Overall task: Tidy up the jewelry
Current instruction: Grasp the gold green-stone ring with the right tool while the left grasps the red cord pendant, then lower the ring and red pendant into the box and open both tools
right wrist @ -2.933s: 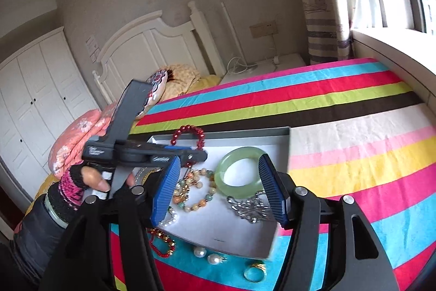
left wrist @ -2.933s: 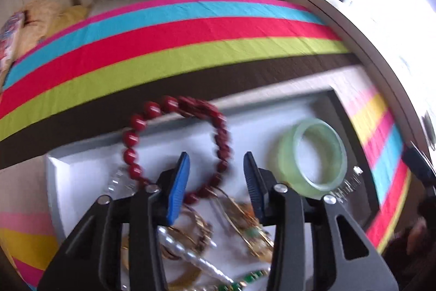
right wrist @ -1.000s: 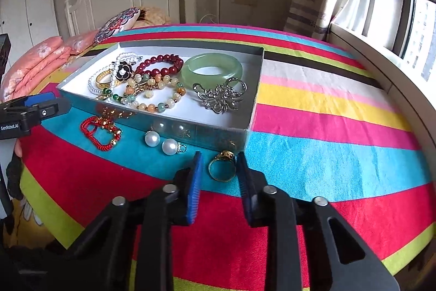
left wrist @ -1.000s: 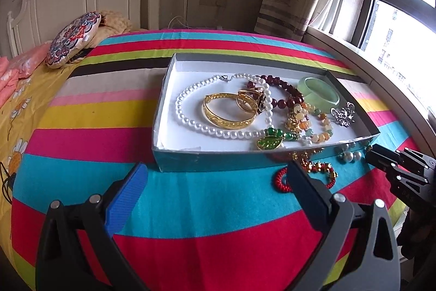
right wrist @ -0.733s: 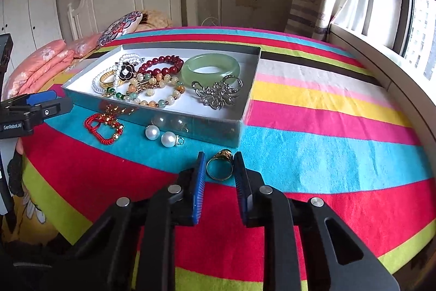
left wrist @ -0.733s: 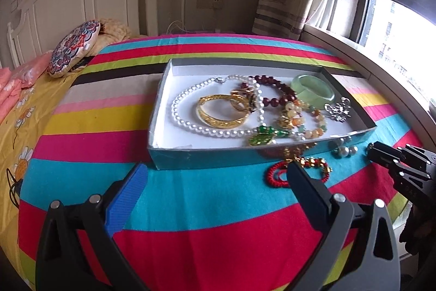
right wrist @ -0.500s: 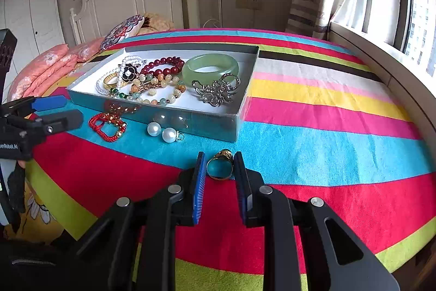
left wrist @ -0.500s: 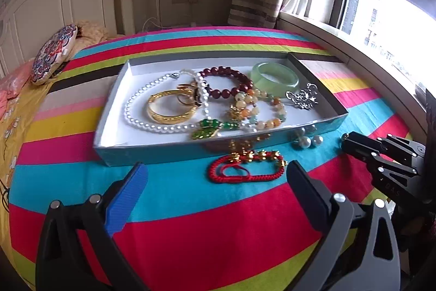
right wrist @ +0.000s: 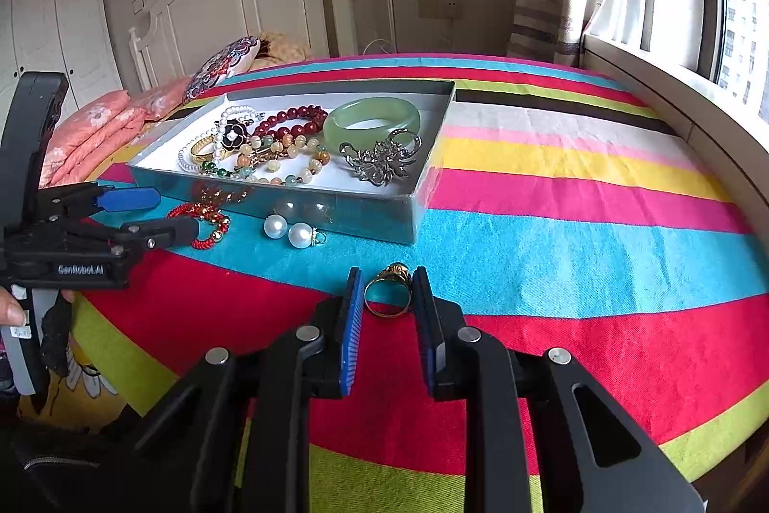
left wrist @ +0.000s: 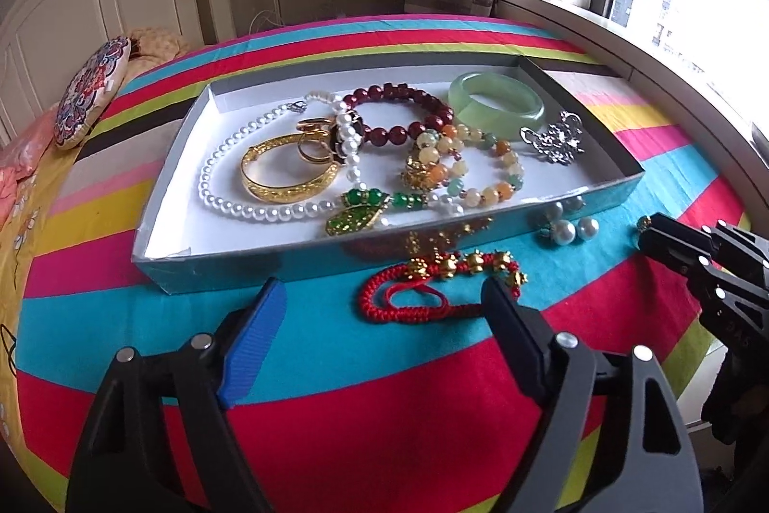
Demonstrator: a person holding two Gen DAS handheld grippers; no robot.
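My right tool (right wrist: 383, 289) is lowered to the bed (right wrist: 576, 234), its jaws drawn close on either side of a gold ring (right wrist: 388, 291) with a dark-topped setting; the ring lies on the border of a blue and a red stripe, and I cannot tell whether the pads touch it; my left tool (left wrist: 379, 311) is spread wide above the red cord bracelet (left wrist: 432, 287), which is braided, strung with small gold beads, and rests on the blue stripe just before the tray (left wrist: 163, 219).

Two pearls (right wrist: 288, 230) with small metal loops lie beside the tray's front wall, between bracelet and ring.

Inside the shallow white-lined tray: a pearl necklace (left wrist: 226, 181) looped around a gold bangle (left wrist: 283, 176); a dark red bead bracelet (left wrist: 408, 114); a pale green jade bangle (left wrist: 497, 104) at the far right corner; a silver brooch (left wrist: 555, 140) just beside it; a bracelet of yellow, orange and green stones (left wrist: 476, 171); a green leaf pendant (left wrist: 355, 217) near the front wall; a black flower piece (right wrist: 232, 135) with a pearl centre.
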